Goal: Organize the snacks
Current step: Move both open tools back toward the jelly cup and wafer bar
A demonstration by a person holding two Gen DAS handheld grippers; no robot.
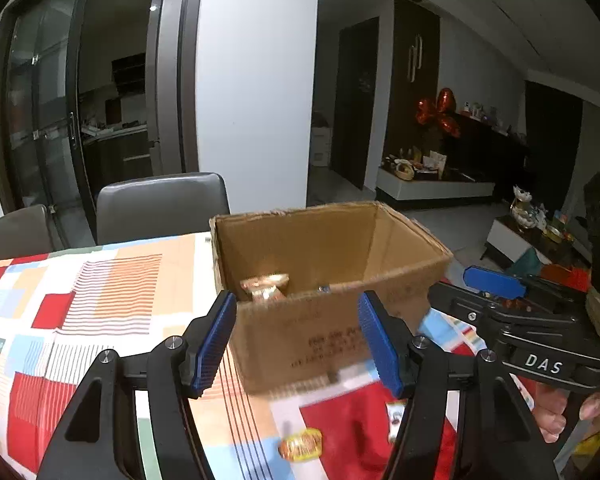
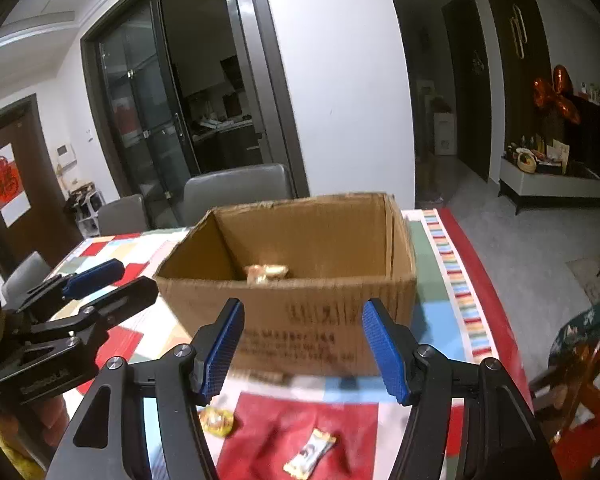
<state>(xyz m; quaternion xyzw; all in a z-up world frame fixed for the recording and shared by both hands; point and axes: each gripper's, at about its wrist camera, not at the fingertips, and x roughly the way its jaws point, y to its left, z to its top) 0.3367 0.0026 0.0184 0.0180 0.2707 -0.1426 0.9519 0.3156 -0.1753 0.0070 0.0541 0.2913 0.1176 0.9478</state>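
Both my left gripper and right gripper hang with fingers released, empty, facing the cardboard box at frame centre. One snack lies inside; a gold candy and white-wrapped candy wait on the counter at lower frame. Next, I judge: descend and pinch one.

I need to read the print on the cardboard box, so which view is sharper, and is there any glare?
Left wrist view: the cardboard box is motion-smeared, its print unreadable. Right wrist view: the print is a little crisper but still blurred. Both: a bright glare spot on the snack in the box; fisheye bends the door frames.
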